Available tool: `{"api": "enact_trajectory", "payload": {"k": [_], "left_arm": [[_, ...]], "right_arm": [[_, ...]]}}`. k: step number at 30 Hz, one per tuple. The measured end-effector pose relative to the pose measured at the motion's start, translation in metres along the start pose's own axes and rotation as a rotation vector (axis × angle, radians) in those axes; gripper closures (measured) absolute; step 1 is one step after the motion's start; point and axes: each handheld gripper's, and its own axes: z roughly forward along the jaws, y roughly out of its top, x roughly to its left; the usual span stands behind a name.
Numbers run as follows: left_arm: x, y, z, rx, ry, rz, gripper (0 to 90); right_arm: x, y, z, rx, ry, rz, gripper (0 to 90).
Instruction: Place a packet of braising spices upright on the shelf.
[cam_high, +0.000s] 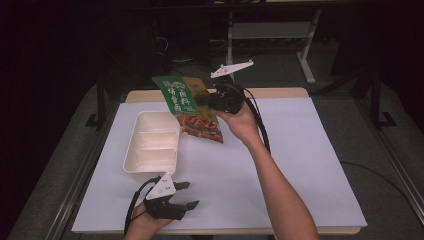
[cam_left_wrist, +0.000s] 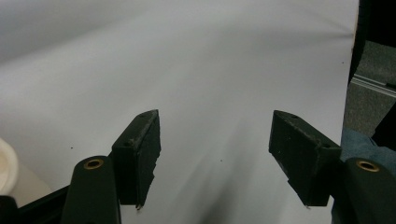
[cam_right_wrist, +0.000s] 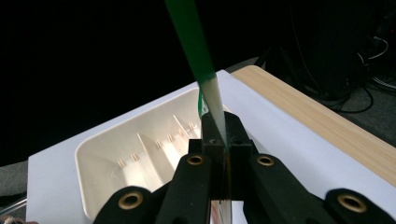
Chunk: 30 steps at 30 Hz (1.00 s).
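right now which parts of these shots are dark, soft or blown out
High view: the room behind the table is nearly black, while the green snack packet held by the right claw looks soft. Left gripper view: the white tabletop glares pale, with smeared streaks. Right gripper view: the packet's edge is blurred up close, and the compartment tray is sharper.
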Motion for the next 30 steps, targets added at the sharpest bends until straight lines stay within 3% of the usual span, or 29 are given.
{"api": "enact_trajectory", "payload": {"k": [15,30], "left_arm": [[0.002,0.000,-0.001,-0.004,-0.002,-0.001,33.1],[0.002,0.000,-0.002,-0.006,-0.006,-0.001,32.1]], "right_arm": [[0.003,0.018,0.016,-0.019,0.023,-0.018,89.4],[0.003,0.034,0.050,-0.031,0.048,-0.025,89.4]]}}
